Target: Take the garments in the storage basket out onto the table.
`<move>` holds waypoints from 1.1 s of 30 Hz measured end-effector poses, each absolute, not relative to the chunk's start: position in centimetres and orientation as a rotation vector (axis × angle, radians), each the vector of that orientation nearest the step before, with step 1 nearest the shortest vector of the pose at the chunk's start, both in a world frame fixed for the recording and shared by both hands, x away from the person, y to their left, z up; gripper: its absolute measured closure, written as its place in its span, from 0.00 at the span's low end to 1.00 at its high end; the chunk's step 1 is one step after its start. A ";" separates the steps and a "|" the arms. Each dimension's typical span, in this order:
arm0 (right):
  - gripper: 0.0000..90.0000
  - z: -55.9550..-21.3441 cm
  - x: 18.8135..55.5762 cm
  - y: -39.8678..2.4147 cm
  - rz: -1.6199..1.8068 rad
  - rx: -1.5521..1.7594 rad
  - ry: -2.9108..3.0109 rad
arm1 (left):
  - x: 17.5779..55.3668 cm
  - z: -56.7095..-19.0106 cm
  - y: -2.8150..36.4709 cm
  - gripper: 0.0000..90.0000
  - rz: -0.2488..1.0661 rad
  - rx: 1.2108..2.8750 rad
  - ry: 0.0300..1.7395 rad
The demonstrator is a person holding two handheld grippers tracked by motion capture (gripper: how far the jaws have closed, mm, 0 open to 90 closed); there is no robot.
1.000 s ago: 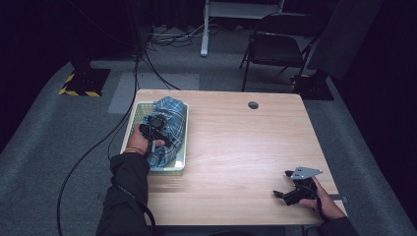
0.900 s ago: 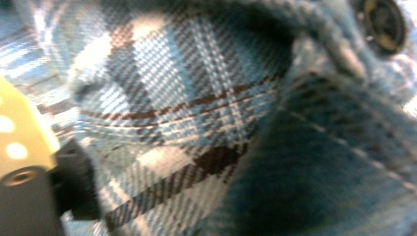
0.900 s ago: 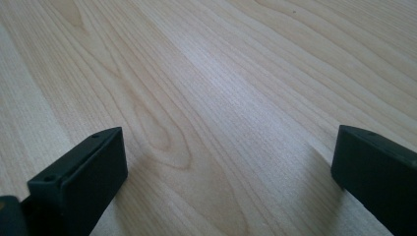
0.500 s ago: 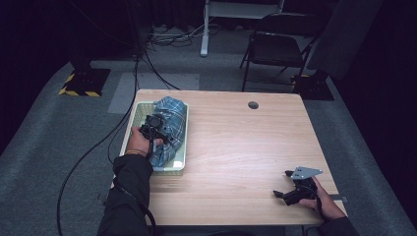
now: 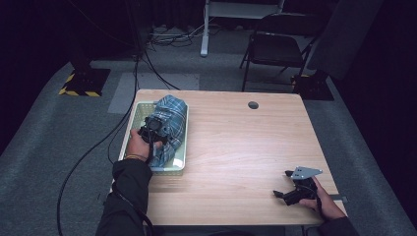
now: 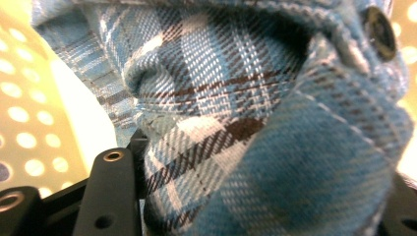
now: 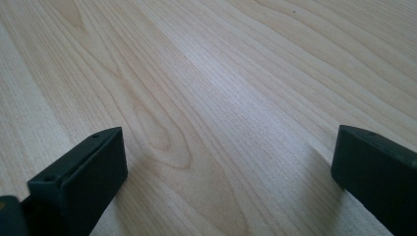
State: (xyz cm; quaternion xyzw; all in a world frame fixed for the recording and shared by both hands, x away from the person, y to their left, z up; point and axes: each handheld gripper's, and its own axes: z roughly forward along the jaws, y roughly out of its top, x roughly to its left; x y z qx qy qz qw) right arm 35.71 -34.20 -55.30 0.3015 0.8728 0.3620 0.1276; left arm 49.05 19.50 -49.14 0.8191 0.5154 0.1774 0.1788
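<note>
Over the pale-green perforated plastic basket (image 5: 133, 120), my left tool (image 5: 158, 129), jaws just closing, pinches the blue plaid cotton shirt (image 6: 255, 123); lift it straight up, keeping a deep fold gripped.

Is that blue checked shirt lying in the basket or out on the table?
In the basket: the shirt sits bunched inside the pale basket, with the left claw closed on it.

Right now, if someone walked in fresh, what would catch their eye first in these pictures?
First, the crumpled blue plaid flannel shirt heaped in the pale green perforated plastic basket at the light wooden table's left edge. The left tongs have just been closing and now pinch a fold of that cloth. Near the front right corner, the right tongs rest open on bare wood.
</note>
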 end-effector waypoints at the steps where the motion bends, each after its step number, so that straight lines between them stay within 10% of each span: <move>1: 0.01 -55.3 35.7 -34.2 1.053 0.877 2.540 | 49.0 -49.1 19.5 0.49 0.508 2.312 1.454; 33: 0.01 -55.3 35.7 -34.2 1.053 0.877 2.540 | 44.4 -42.7 18.3 0.54 0.762 2.114 1.255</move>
